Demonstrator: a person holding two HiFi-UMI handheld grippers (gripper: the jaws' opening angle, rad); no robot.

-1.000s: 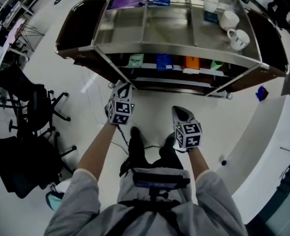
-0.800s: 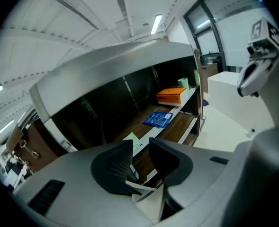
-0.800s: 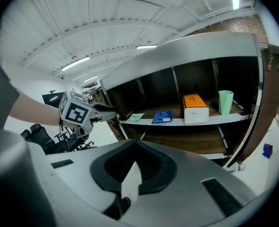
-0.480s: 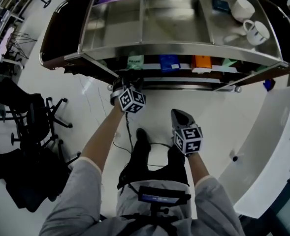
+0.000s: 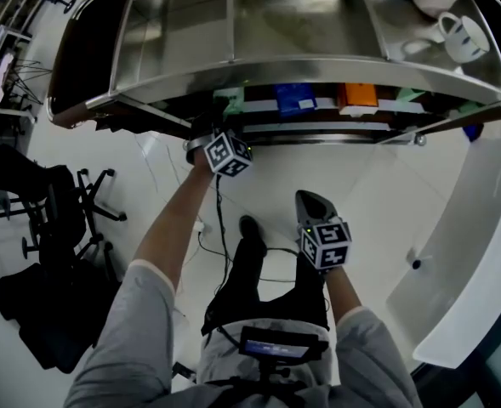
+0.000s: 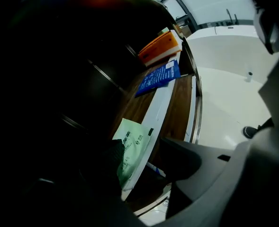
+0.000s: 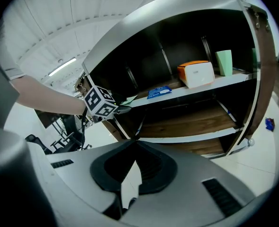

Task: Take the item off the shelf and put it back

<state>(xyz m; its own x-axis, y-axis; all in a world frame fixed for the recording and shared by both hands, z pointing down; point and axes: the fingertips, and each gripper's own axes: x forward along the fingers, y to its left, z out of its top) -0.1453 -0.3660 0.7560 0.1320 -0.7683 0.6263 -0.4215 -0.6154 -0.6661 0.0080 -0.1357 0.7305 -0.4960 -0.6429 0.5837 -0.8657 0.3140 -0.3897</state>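
Observation:
A pale green packet (image 6: 131, 148) leans at the left end of the middle shelf's white ledge (image 6: 164, 98); the head view shows the green packet (image 5: 231, 100) under the steel top. My left gripper (image 6: 140, 159) reaches in at it. Its jaws have just been opening and stand wide, one on each side of the packet, and the pads do not press on it. In the head view the left gripper (image 5: 219, 133) has its tips under the shelf edge. My right gripper (image 7: 135, 139) is shut on nothing and hangs back over the floor; the head view shows the right gripper (image 5: 313, 201) there.
Further right on the same shelf are a blue packet (image 7: 158, 92), an orange box (image 7: 196, 73) and a green cup (image 7: 224, 62). White mugs (image 5: 463, 36) stand on the steel top. Office chairs (image 5: 63, 202) are at the left, a white counter (image 5: 480, 253) at the right.
My left gripper went forward and down to the shelf's edge, rolling as it went, and its jaws opened. The right gripper sank a little. The shelf sits closer in the head view.

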